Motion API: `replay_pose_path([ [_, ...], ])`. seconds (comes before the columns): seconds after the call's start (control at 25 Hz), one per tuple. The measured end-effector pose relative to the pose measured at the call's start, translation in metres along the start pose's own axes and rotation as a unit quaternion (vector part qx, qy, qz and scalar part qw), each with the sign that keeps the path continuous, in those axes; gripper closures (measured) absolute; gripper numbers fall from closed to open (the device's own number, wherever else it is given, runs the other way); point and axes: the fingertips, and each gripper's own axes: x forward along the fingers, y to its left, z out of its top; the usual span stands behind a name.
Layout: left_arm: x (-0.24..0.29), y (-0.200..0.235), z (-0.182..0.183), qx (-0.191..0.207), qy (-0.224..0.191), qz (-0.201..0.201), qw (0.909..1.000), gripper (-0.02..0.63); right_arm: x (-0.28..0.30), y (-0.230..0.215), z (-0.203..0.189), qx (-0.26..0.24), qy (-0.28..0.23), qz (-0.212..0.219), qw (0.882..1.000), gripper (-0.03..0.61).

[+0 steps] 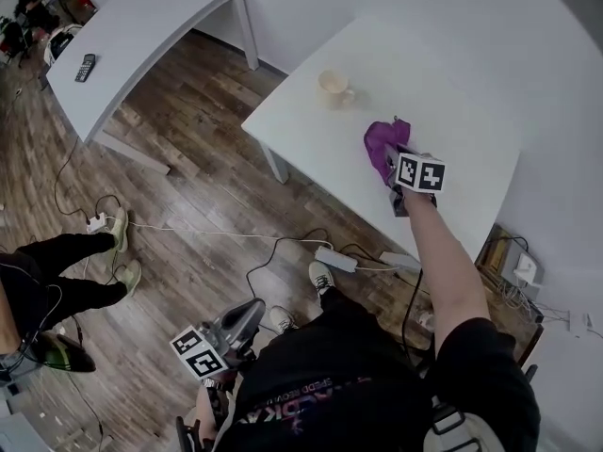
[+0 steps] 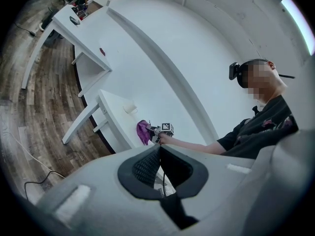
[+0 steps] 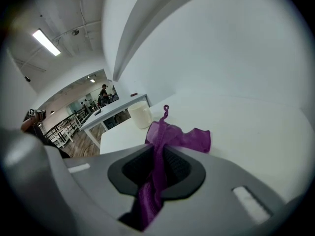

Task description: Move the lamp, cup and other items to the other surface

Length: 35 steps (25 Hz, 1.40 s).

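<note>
The right hand-held gripper [image 3: 160, 167] is clamping the cloth [image 3: 186, 139] over the counter [image 1: 462, 102], near the cup [image 1: 332, 88]. The left hand-held gripper [image 2: 158, 154] is hanging low, jaws pressed together, grasping nothing.

Cream cup [image 1: 332, 87] on near white table [image 1: 311, 111], remote [image 1: 85, 67] on far table [image 1: 151, 26]

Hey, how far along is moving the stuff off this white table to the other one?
Done: hard to say. The far table holds a dark handset, and no lamp shows anywhere. In hand: the right tool is clamped on the purple cloth, which partly rests on the near table. Left to do: the cup stands on the near table, untouched. The left tool is shut and empty.
</note>
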Motion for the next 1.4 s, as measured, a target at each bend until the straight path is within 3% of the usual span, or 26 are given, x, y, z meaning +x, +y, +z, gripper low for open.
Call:
replay_pose_path([
  [0.52,-0.001,-0.015,-0.006,0.008,0.037,-0.043,0.9984,0.612,-0.082,0.015,0.009,0.016,-0.072,0.018,0.997,0.525],
  [0.92,-0.03,-0.022,-0.023,0.019,0.059,-0.063,0.9961,0.612,-0.151,0.052,-0.009,0.031,-0.137,0.042,0.989,0.525],
  [1.4,-0.052,-0.054,-0.027,0.05,0.077,-0.132,0.9871,0.612,-0.25,0.091,-0.042,0.047,-0.197,0.038,0.979,0.525],
])
